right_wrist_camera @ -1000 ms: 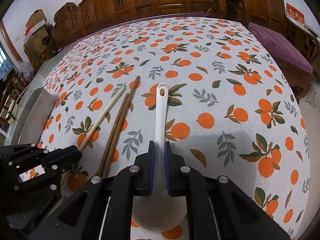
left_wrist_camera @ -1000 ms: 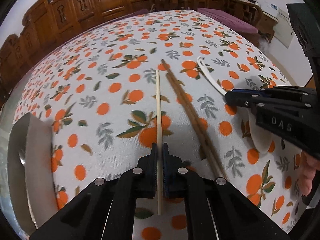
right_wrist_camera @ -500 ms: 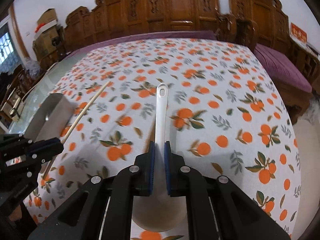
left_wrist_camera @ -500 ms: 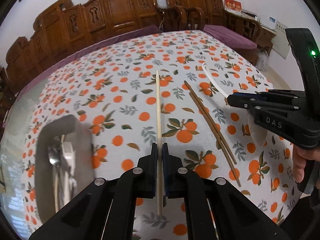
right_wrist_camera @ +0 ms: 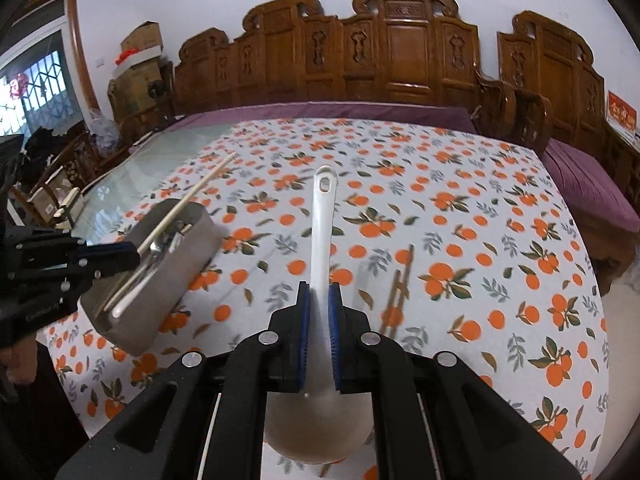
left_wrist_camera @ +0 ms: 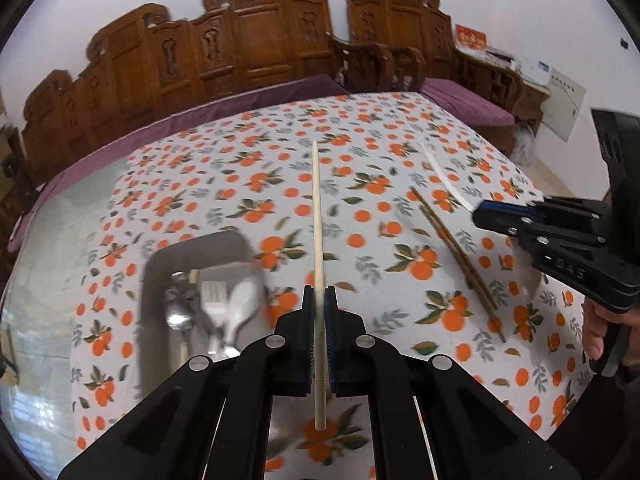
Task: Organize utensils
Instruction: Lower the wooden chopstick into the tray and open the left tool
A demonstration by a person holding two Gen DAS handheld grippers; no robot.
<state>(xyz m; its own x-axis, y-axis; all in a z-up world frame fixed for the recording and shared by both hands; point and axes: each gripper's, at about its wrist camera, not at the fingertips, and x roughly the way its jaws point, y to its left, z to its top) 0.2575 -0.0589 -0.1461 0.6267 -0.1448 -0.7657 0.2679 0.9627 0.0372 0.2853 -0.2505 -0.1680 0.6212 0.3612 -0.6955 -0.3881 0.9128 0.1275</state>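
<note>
My left gripper (left_wrist_camera: 319,312) is shut on a pale wooden chopstick (left_wrist_camera: 317,216), lifted off the cloth and pointing away from me. Below it to the left stands the metal utensil tray (left_wrist_camera: 154,264) with spoons and other cutlery inside. In the right wrist view the left gripper (right_wrist_camera: 134,254) hangs over that tray (right_wrist_camera: 192,256), the pale chopstick (right_wrist_camera: 192,196) slanting above it. My right gripper (right_wrist_camera: 319,312) is shut on the handle of a white ladle (right_wrist_camera: 322,220), bowl end nearest the camera. A pair of dark brown chopsticks (left_wrist_camera: 456,252) lies on the tablecloth, also seen as the brown chopsticks (right_wrist_camera: 398,292) in the right wrist view.
The table carries a white cloth printed with oranges (right_wrist_camera: 460,240); a bare glass strip (left_wrist_camera: 60,240) runs along its left side. Carved wooden benches (right_wrist_camera: 400,64) with purple cushions ring the far edges. A hand (left_wrist_camera: 596,336) holds the right gripper (left_wrist_camera: 478,216) at the right.
Both grippers have risen from the cloth with their utensils. The left one has carried the pale chopstick leftward toward the tray, which has come fully into view. The brown chopsticks stayed put.
</note>
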